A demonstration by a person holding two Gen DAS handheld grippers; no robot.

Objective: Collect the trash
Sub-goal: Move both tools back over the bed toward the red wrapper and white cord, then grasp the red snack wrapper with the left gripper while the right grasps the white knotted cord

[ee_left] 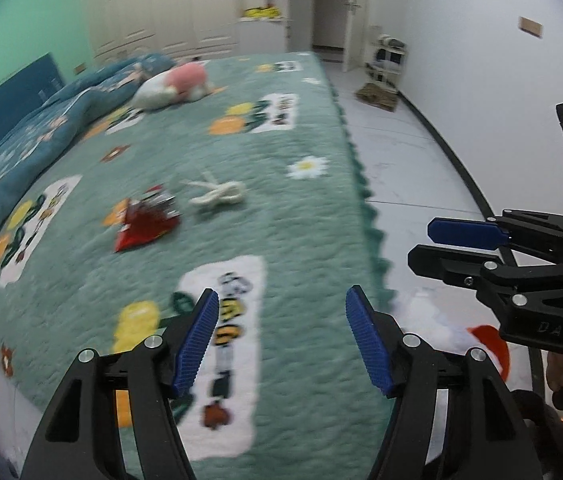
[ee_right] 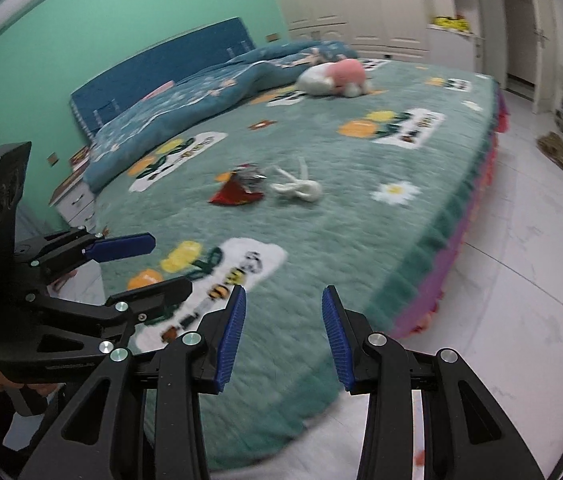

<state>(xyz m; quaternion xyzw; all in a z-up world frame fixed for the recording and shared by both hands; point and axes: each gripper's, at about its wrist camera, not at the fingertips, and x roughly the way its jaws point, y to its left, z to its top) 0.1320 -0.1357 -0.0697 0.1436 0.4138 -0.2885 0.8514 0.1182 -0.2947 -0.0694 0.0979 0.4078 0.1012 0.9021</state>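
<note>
**Green bedspread, two pieces of litter, both grippers empty**

Green quilted bedspread (ee_left: 281, 208) with flower and bee patches fills most of what we see in both views. Near its middle lies a crumpled red and silver foil snack wrapper (ee_left: 146, 222), and just beside it, toward the right of the frame, a knotted white strip of cloth or paper (ee_left: 219, 194); the blur keeps us from telling which material it is, or whether the two touch. In the right wrist view the same pair sits at centre frame, the wrapper (ee_right: 239, 189) left of the white knot (ee_right: 297, 188).

Our left gripper (ee_left: 281, 340) hangs at the bottom centre of its view, above the near part of the bed, its blue-padded fingers (ee_left: 197, 340) spread wide and released, nothing between them. Our right gripper (ee_right: 283, 338) is likewise released, fingers apart and empty, at the bottom centre of its own view, over the bed's near corner. Both are well apart from the litter. Each gripper also shows at the edge of the other's view, seen side-on.

A pink and white plush toy (ee_left: 173, 86) rests in the upper part of the frame beside a rumpled blue floral duvet (ee_left: 41, 128). A blue padded headboard (ee_right: 161, 64) stands against the mint green wall (ee_right: 141, 4). White tiled floor (ee_left: 413, 168) runs along the right side of the bed.
</note>
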